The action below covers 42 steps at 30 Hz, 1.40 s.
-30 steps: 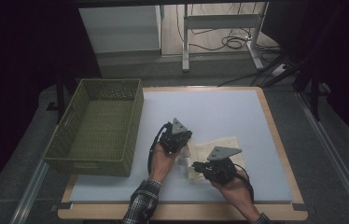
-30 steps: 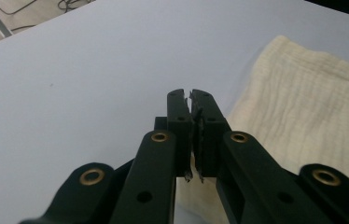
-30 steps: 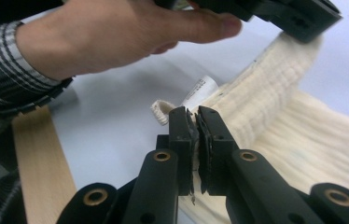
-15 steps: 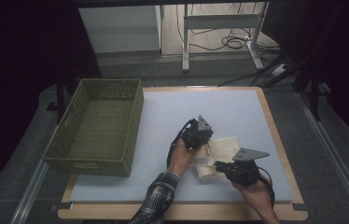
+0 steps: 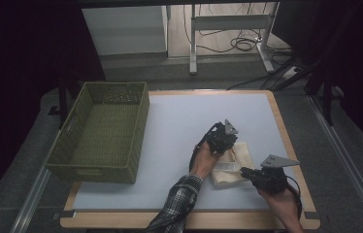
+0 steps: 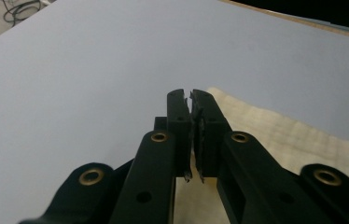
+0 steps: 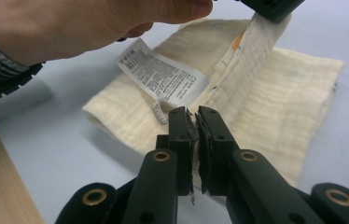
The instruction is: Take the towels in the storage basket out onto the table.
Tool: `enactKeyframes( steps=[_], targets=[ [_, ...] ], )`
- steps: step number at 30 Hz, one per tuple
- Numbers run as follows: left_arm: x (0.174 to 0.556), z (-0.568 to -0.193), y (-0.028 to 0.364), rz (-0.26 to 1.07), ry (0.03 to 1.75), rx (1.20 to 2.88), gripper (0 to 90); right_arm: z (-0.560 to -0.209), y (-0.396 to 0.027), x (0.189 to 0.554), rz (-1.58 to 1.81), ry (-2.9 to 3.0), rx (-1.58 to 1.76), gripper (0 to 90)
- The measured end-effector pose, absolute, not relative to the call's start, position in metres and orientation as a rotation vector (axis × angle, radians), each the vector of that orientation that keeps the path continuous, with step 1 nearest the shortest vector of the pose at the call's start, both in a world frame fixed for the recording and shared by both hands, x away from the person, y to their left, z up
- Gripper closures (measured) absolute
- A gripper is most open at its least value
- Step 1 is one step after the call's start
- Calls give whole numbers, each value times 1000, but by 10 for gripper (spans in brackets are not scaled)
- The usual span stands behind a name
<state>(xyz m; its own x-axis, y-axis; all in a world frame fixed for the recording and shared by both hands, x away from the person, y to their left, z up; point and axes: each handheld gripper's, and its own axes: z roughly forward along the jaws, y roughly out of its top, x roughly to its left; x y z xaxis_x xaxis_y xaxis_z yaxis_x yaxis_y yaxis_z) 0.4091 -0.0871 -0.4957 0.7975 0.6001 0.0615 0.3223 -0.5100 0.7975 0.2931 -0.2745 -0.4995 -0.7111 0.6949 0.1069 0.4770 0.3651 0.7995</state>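
A cream cloth (image 5: 233,158) with a white care label (image 7: 163,77) lies on the pale blue table top (image 5: 179,116), near its front right. My left gripper (image 5: 229,143) is over the cloth's far edge, jaws shut, and pinches a fold of the cloth (image 7: 252,51) that it holds raised. In the left gripper view, the left gripper (image 6: 190,100) has a thin bit of fabric between its tips, and cloth (image 6: 284,135) spreads to the right. My right gripper (image 5: 245,171) is at the cloth's near edge. In its own view the right gripper (image 7: 192,114) is shut on that edge beside the label.
A green woven basket (image 5: 97,170) stands on the table's left side with nothing showing inside it. The table's wooden rim (image 5: 286,141) runs just right of the cloth. A person's checked sleeve (image 5: 177,204) comes in from the front.
Both hands have moved to the right across the table, and the cloth has shifted right with them. Both pairs of jaws stay shut.
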Motion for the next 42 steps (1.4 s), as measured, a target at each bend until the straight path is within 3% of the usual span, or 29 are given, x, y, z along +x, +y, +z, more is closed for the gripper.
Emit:
enactKeyframes(
  steps=[13,17,18,20,31,35,42],
  targets=[
    [416,-502,-106,400,665,2140,852,-505,-287,294,1252,2350,1078,838],
    [416,-501,-105,380,676,2109,672,-505,-291,294,1239,2339,1082,800],
    [416,-500,-104,388,683,2101,672,-505,-292,294,1229,2335,1085,792],
    [414,-497,-98,416,700,2082,559,-504,-299,294,1226,2314,1096,753],
    [409,-488,-53,448,782,2059,299,-491,-332,293,1120,2253,1155,702],
    [405,-491,-35,441,810,2072,252,-486,-336,298,1097,2236,1165,693],
    [403,-498,-12,387,850,2080,283,-479,-328,304,1110,2248,1159,632]
  ],
)
